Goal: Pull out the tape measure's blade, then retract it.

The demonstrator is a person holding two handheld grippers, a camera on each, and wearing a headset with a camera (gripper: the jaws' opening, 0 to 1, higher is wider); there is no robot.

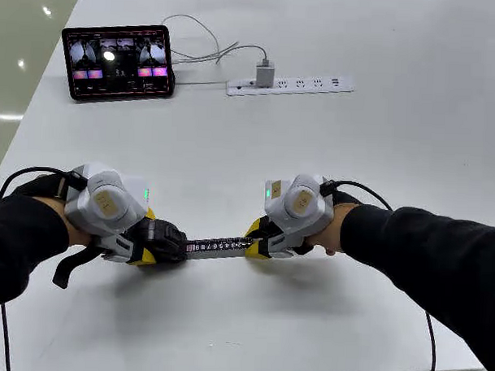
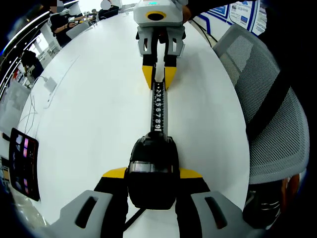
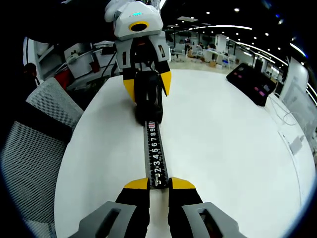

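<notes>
1. Tape measure case of black plastic sits at six o'clock in the left gripper view, clamped between the yellow-tipped jaws of the left gripper.
2. Its dark blade with white numerals is drawn out a short way just above the white tabletop, running toward twelve o'clock in that view.
3. The right gripper pinches the blade's free end, with its jaws pressed onto it.
4. In the head view, a black tablet with a lit screen lies at eleven o'clock and a white power strip at one o'clock, both well apart from the grippers.
</notes>
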